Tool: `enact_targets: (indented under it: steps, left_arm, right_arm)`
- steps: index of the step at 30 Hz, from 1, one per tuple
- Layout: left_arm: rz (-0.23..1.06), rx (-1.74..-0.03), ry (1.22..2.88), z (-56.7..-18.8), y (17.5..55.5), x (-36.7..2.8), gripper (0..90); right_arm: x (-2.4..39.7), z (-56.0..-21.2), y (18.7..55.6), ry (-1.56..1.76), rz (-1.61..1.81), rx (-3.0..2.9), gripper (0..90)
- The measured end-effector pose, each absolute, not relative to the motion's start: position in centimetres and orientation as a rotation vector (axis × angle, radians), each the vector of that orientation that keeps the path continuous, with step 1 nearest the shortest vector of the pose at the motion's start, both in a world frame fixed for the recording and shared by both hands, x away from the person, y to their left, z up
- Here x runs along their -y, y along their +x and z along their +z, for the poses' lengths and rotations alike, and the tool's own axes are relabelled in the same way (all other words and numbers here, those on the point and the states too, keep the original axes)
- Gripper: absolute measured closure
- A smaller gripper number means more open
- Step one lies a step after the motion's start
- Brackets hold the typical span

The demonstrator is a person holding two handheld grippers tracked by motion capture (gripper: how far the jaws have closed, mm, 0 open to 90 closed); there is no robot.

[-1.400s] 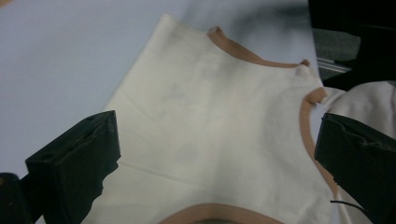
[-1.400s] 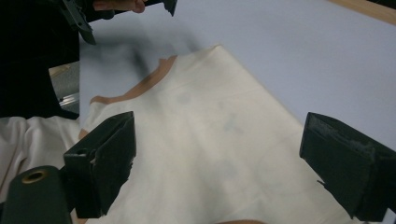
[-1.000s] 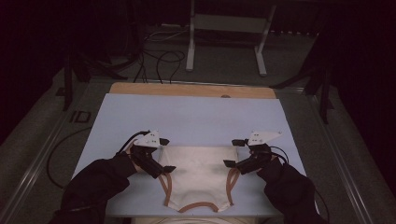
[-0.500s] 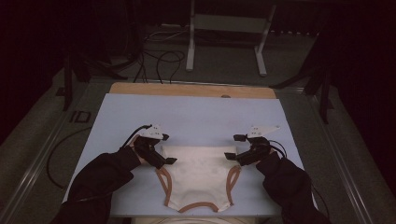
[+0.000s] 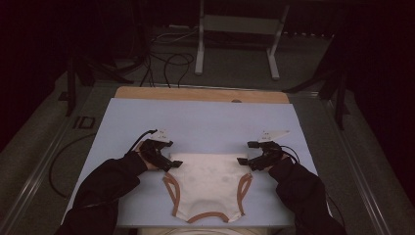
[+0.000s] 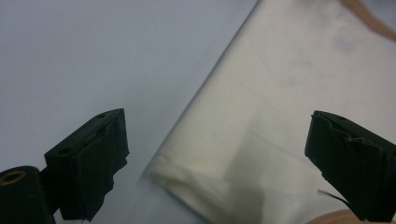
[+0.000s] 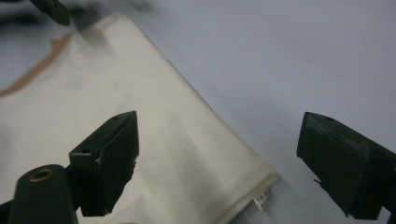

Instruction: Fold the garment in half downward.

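On the pale blue table [image 5: 205, 117], the cream bodysuit [image 5: 208, 183] with brown trim lay flat near the front edge, while the left gripper [image 5: 169, 164] and right gripper [image 5: 244, 162], jaws spread and the left's just narrowing slightly, straddled its two far corners without clamping.
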State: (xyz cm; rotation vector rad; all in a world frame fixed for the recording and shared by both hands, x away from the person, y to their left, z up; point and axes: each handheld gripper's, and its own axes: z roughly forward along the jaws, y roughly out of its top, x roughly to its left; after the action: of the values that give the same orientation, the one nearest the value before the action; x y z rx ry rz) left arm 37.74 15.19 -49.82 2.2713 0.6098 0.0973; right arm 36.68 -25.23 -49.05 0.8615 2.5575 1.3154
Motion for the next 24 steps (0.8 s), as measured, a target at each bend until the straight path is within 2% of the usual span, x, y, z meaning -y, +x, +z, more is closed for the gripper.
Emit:
enact_targets:
  steps: [12,16,24]
  left_arm:
    - [0.136,-0.671,2.326,-51.3,38.3,-15.8,23.6]
    - [0.155,-0.674,2.340,-51.6,38.2,-15.7,28.1]
    - [0.166,-0.679,2.344,-51.7,38.4,-15.7,36.3]
  right_arm:
    - [25.2,-51.2,37.8,0.966,1.194,-2.617,16.3]
    - [25.3,-51.5,37.9,0.970,1.172,-2.633,27.0]
    - [25.5,-51.6,37.9,0.947,1.129,-2.661,59.1]
